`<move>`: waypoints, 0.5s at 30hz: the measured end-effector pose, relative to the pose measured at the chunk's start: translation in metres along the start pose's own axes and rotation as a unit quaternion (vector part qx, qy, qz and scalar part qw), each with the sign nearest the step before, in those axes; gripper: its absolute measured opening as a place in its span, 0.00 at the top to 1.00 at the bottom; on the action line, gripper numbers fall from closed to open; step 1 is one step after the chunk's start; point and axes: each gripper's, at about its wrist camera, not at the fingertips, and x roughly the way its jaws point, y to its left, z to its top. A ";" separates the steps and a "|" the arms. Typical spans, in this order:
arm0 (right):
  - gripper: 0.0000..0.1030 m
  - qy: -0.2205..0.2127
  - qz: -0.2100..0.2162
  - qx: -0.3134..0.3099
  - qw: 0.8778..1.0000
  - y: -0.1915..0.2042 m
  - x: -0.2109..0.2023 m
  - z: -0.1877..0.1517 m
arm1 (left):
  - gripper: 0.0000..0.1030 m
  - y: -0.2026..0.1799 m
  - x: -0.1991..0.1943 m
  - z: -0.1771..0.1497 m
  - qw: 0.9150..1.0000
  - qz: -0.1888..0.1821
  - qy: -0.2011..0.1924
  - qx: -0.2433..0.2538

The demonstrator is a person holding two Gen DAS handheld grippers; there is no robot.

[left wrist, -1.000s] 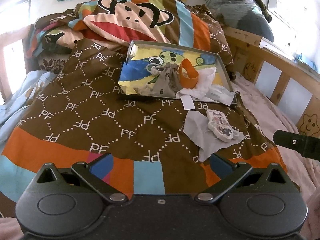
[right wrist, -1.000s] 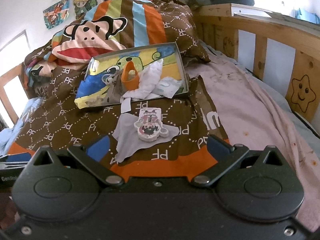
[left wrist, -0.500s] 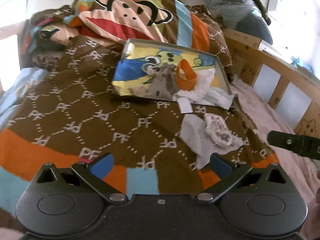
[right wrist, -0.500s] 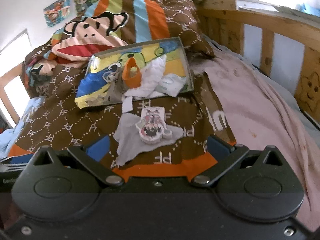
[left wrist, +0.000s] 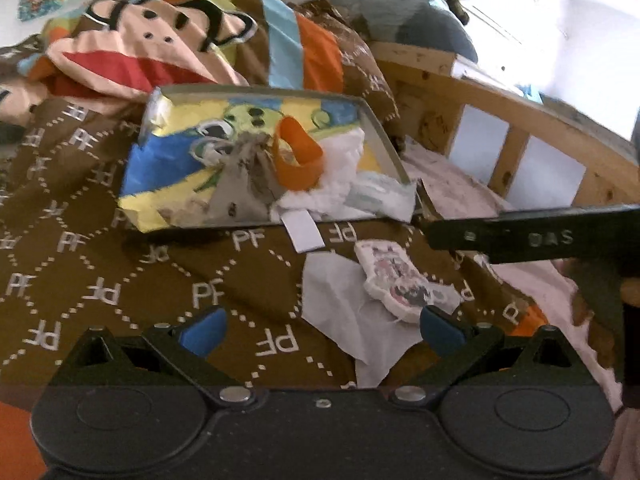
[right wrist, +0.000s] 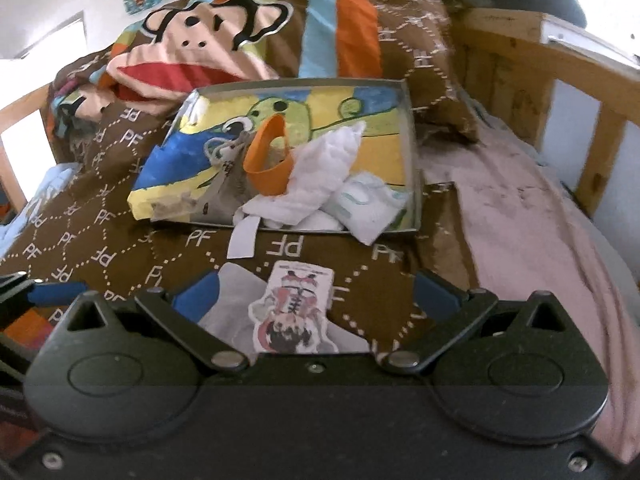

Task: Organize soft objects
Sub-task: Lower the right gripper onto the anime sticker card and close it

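The right gripper [right wrist: 316,300] stands with its jaws spread wide and nothing between them, just above a small printed plush tag [right wrist: 294,312] that lies on a white cloth [right wrist: 228,312] on the bedspread [right wrist: 100,240]. The left gripper [left wrist: 320,326] is likewise open and empty, hovering over the same cloth's near corner.

To take the plush well, I would lower the right jaws astride its narrow width and close gently, so the cloth beneath stays behind. The shallow box [right wrist: 408,120] beyond already holds an orange band [right wrist: 266,168] and white wadding [right wrist: 320,172].

The bedspread repeats "PF"; the right gripper's side, seen from the left wrist, reads roughly "DAS".
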 end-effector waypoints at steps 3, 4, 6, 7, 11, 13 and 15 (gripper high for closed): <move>0.00 0.008 0.024 -0.025 0.999 0.000 0.030 -0.007 | 0.01 -0.003 0.016 -0.001 1.000 -0.008 0.009 0.022; 0.00 0.015 0.029 -0.032 0.999 0.000 0.039 -0.011 | 0.01 -0.003 0.021 -0.001 0.999 -0.013 0.010 0.028; 0.00 0.026 0.042 -0.036 0.998 -0.003 0.051 -0.017 | 0.02 -0.004 0.029 -0.002 0.999 -0.022 0.012 0.039; 0.01 0.028 0.048 -0.038 0.998 -0.004 0.055 -0.019 | 0.03 -0.005 0.033 -0.002 0.999 -0.025 0.013 0.044; 0.01 0.011 0.066 -0.039 0.997 -0.007 0.062 -0.018 | 0.06 -0.007 0.041 -0.003 0.997 -0.039 0.013 0.061; 0.01 0.015 0.066 -0.046 0.997 -0.005 0.069 -0.016 | 0.08 -0.009 0.045 -0.004 0.996 -0.047 0.017 0.072; 0.06 0.024 0.070 -0.047 0.996 -0.004 0.073 -0.019 | 0.13 -0.011 0.051 -0.006 0.995 -0.052 0.021 0.076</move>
